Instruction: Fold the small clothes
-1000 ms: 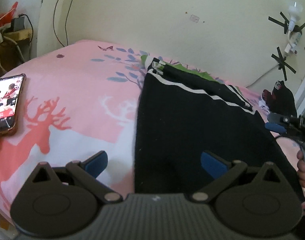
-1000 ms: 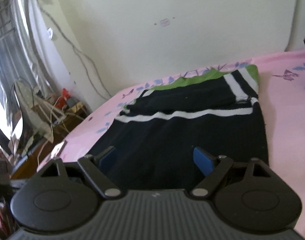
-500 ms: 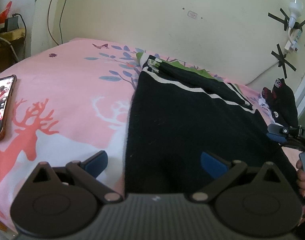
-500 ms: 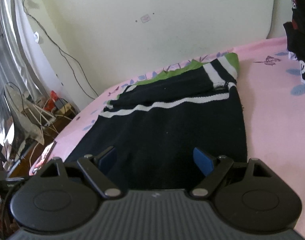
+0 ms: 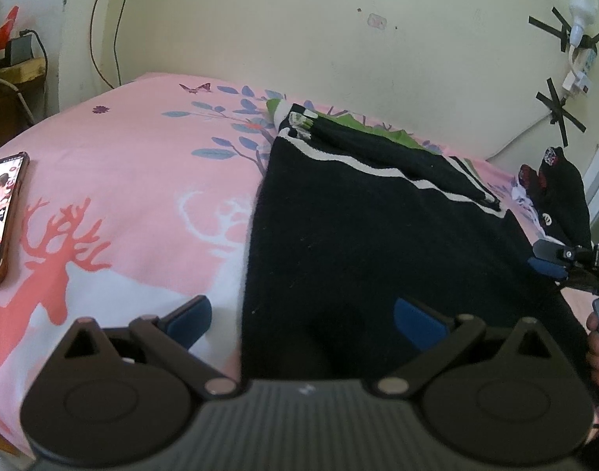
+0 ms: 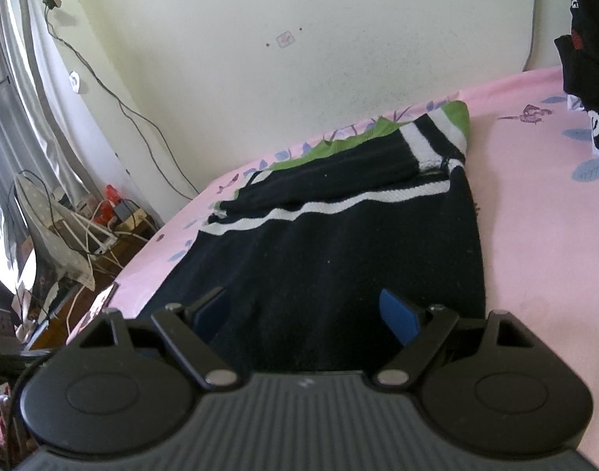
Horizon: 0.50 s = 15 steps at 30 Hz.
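Black knit garment (image 5: 377, 243) with white stripes and a green band lay spread flat on the pink bedsheet (image 5: 134, 180), reaching from the near edge of the bed toward the far edge along the cream wall (image 5: 299, 39). Its striped, green-trimmed end (image 6: 448, 129) sat at the far side, close to the wall, with a sleeve folded across the body just below it. The sheet carried a red deer print (image 5: 60, 259) and blue leaves. A second pile of dark clothing (image 5: 562, 196) rested toward the right-hand edge of the bed, apart from the spread garment. A phone (image 5: 1, 216) with a lit screen lay at the left-hand edge of the bed, well apart from the garment.

The left gripper (image 5: 303, 314) hovered over the near hem at the garment's left border, its fingers wide apart and clamped on nothing. The right gripper (image 6: 303, 306) hung over the near hem toward the garment's right border, fingers likewise spread and empty. In the left wrist view a hand (image 5: 597, 345) showed at the right rim.
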### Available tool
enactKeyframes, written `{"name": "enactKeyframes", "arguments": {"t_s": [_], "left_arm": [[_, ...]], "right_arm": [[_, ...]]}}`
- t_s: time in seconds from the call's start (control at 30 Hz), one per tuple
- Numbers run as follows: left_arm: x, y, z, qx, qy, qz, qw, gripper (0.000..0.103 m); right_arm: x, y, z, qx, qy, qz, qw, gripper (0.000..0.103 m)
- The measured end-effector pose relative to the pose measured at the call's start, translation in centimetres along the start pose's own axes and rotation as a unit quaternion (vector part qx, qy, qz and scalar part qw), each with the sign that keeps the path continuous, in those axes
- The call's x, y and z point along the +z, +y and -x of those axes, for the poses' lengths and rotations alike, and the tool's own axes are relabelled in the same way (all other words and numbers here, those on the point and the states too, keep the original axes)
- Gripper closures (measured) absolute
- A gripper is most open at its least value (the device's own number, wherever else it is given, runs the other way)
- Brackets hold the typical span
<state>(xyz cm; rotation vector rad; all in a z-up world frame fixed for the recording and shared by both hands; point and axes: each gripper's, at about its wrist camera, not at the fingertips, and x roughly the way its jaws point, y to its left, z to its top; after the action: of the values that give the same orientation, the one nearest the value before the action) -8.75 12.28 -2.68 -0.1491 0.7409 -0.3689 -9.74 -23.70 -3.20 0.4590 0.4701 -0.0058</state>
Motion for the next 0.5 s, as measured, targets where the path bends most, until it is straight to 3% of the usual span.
{"name": "enactKeyframes", "arguments": {"t_s": [0.5], "left_arm": [[0.3,0.9,1.4,0.006,0.004,0.006,1.0,0.0]], "right_arm": [[0.0,-0.2,0.1,0.005,0.0,-0.005,1.0,0.025]]}}
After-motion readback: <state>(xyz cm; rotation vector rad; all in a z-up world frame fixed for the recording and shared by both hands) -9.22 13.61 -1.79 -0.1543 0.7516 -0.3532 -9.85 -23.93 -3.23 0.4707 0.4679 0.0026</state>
